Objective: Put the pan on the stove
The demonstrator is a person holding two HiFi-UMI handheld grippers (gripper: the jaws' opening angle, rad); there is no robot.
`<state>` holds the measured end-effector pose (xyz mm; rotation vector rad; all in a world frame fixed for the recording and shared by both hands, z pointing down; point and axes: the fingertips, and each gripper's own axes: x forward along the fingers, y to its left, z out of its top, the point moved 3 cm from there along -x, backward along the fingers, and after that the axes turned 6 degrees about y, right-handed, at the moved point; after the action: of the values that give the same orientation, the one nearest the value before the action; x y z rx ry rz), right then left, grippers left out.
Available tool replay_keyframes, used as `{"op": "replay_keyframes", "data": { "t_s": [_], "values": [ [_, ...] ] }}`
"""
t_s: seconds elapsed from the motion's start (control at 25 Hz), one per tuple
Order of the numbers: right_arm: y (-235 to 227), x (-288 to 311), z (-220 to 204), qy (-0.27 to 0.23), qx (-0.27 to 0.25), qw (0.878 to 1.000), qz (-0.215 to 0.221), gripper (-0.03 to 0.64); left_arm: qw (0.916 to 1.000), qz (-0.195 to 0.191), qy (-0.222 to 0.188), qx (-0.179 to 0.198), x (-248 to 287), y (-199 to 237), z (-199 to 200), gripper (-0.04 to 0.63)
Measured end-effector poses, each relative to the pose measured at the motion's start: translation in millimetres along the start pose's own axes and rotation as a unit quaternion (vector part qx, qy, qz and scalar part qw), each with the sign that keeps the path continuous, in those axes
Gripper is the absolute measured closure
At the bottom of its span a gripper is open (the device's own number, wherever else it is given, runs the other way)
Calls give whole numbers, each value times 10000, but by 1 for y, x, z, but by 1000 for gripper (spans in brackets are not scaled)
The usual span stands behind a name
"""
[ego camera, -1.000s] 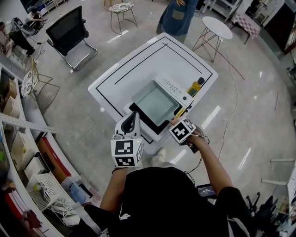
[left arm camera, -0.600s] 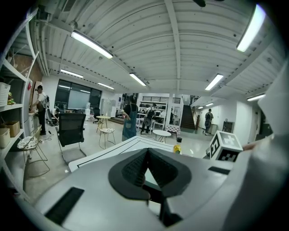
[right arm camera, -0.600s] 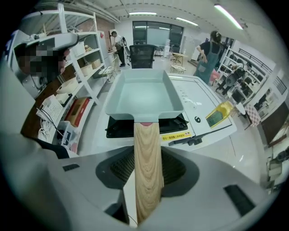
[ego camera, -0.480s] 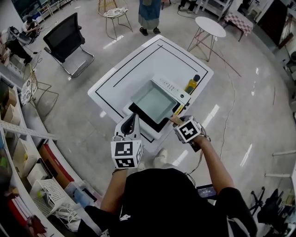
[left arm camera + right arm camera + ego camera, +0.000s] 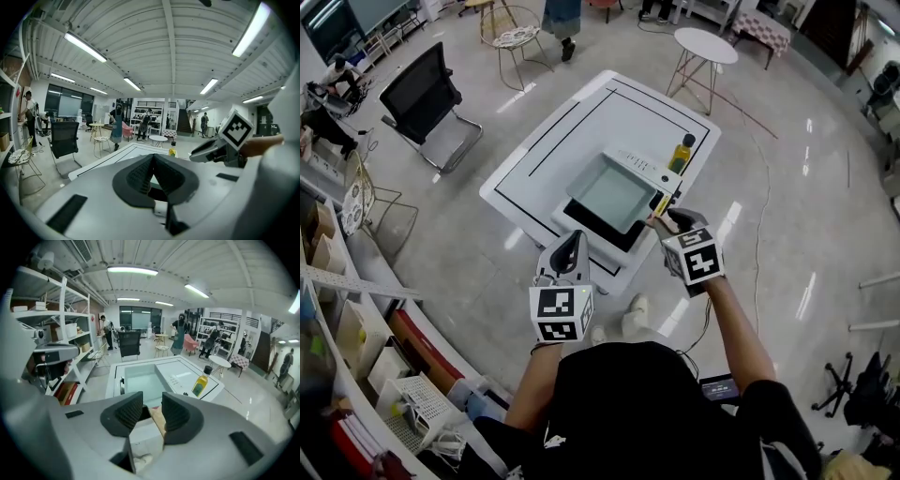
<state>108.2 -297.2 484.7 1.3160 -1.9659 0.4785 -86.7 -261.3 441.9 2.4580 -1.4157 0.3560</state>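
On the tabletop [image 5: 581,131], head view: pan [image 5: 612,195] lies flat on the black stove [image 5: 586,228], with a bottle [image 5: 680,153] just beyond. Its tan handle [image 5: 661,203] points at the right tongs [image 5: 667,221]. The left tongs [image 5: 573,238] hover short of the stove.
Left gripper view: left tongs [image 5: 153,168] clenched together on nothing.
Right gripper view: right tongs [image 5: 152,400] released, jaws just been opening, then easing in a little. The handle [image 5: 157,420] shows in the gap, ungripped, with the pan [image 5: 140,378] ahead.
Handling: probably stiff metal, fairly light, front-heavy. Best gripped on the handle close to the body, as a smooth handle may roll between 2 pads.
Progress: pan looks placed.
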Motion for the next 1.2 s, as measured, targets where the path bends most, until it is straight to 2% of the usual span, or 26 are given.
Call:
{"op": "replay_keyframes", "data": {
  "t_s": [0.2,0.4,0.6,0.84,1.2],
  "values": [
    [23,-23,8,-563,124,9980,-251,572,9998,-194,-53,83,-17,-1,-6,584],
    [37,-45,14,-971,218,9941,-425,614,9995,-304,-108,21,-27,-9,-9,584],
    [37,-69,14,-1296,273,9896,-561,615,9989,-420,-196,82,-35,-30,-5,584],
    [37,-98,6,-1638,316,9849,-470,615,9988,-380,-254,163,-44,-56,0,584],
    [30,-155,-41,-1868,361,9814,-252,615,9992,-292,-285,50,-74,-123,-13,584]
  ]
}}
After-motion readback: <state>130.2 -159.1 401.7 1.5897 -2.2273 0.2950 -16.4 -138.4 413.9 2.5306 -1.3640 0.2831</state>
